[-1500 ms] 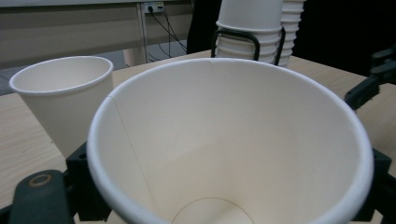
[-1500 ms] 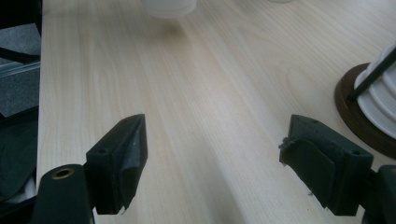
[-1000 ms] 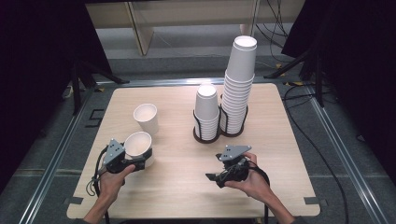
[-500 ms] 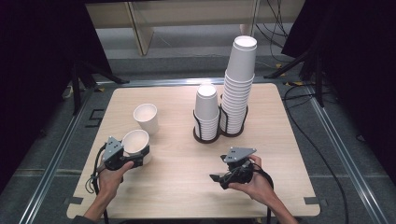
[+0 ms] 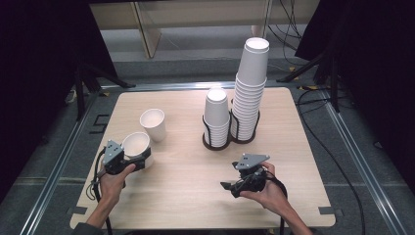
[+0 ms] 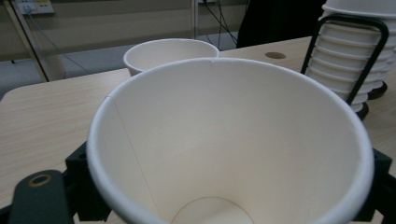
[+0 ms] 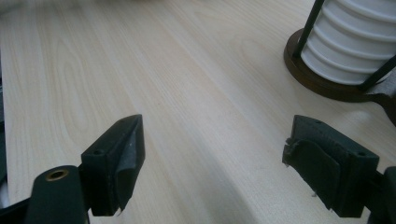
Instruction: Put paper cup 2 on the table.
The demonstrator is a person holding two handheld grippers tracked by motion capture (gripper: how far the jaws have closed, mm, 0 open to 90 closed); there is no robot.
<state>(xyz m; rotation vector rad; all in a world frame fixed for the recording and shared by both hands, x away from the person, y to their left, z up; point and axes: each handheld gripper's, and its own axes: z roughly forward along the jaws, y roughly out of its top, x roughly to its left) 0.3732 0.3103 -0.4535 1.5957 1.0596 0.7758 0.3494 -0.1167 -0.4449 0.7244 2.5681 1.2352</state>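
Gripping paper cup (left gripper) near table edge

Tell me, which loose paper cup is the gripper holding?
The nearer cup, clamped in the left gripper by the table's front-left edge. The other loose cup stands free behind it.

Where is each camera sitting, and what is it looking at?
High view: above the table, looking forward and down; both forearms, left gripper and right gripper show.
Left gripper view: rides the left gripper, looking into its held cup; jaws flank it.
Right gripper view: rides the right gripper, open jaws over bare table.
Shared: the cup rack.
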